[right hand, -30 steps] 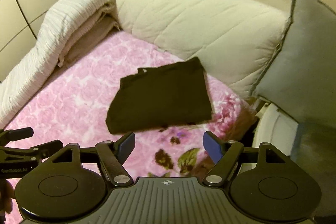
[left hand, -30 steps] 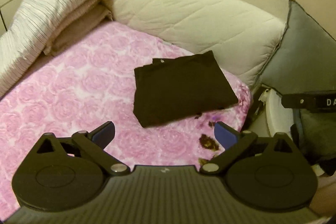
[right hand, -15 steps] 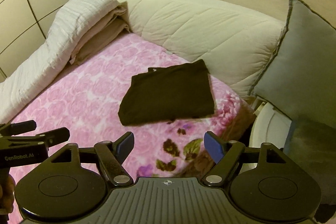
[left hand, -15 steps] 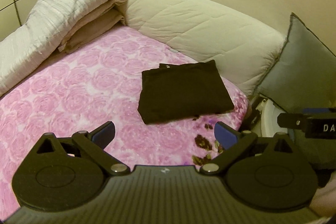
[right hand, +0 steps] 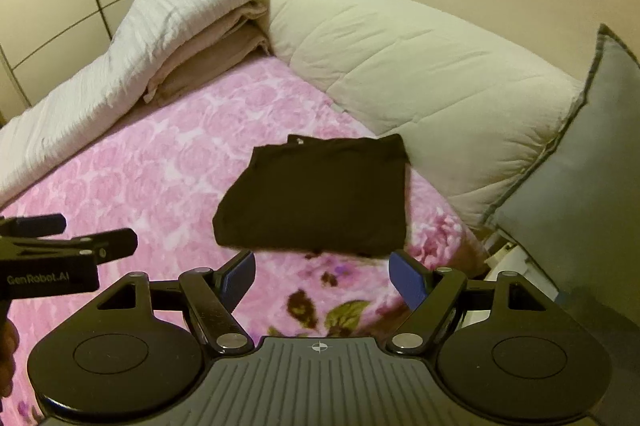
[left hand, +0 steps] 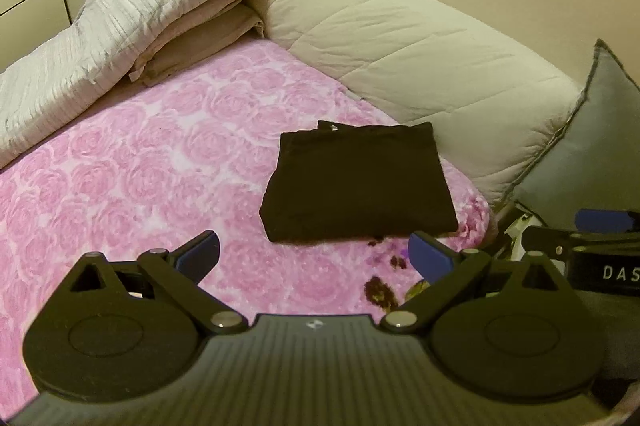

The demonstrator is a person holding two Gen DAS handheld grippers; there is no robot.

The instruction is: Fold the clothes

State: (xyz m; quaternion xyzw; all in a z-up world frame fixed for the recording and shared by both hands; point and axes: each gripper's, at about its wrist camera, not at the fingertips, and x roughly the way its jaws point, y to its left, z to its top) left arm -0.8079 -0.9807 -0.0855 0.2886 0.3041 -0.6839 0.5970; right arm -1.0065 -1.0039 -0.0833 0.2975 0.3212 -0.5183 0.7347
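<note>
The dark folded garment [left hand: 358,184] lies flat on the pink rose-patterned blanket [left hand: 160,162] of the bed, near its far right corner, just in front of the cream quilted duvet [left hand: 400,38]. The left hand-held gripper [left hand: 314,256] is wide open and holds nothing; it hangs above the blanket, short of the garment. The right hand-held gripper [right hand: 322,276] is also wide open and empty. A grey cushion [right hand: 580,162] leans at the right.
</note>
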